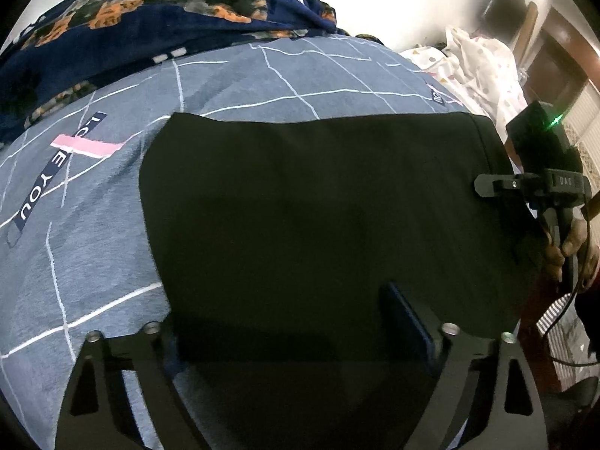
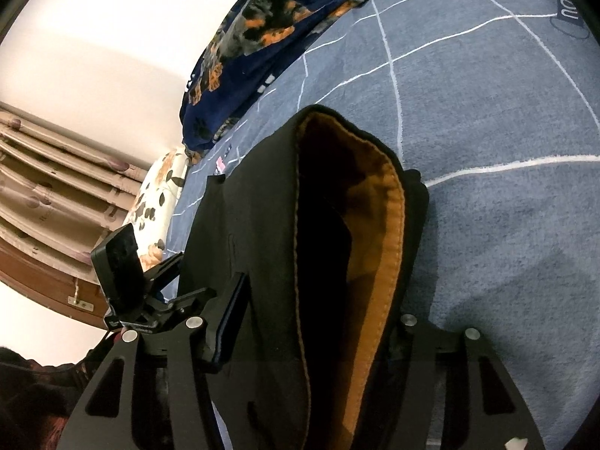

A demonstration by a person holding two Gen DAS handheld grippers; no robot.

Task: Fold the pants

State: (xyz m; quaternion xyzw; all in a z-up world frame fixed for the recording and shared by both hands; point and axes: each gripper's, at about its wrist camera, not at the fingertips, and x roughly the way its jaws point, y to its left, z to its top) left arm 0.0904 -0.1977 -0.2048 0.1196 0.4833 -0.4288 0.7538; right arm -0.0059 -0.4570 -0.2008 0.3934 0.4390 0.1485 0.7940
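The black pants (image 1: 318,206) lie folded in a wide flat block on the grey-blue grid bedsheet (image 1: 93,262). My left gripper (image 1: 296,322) is over their near edge, jaws spread wide; its blue finger pad (image 1: 408,322) rests on the cloth with nothing pinched. My right gripper (image 2: 311,333) is at the waistband end, jaws spread, where the pants (image 2: 270,225) gape and show the orange lining (image 2: 378,262). Its left finger (image 2: 228,322) lies beside the cloth. The right gripper also shows in the left wrist view (image 1: 487,185) at the pants' right edge.
A navy floral blanket (image 1: 150,11) is bunched along the far side of the bed. White dotted bedding (image 1: 483,67) lies at the far right. A floral pillow (image 2: 157,195) and curtains (image 2: 56,172) are on the left in the right wrist view.
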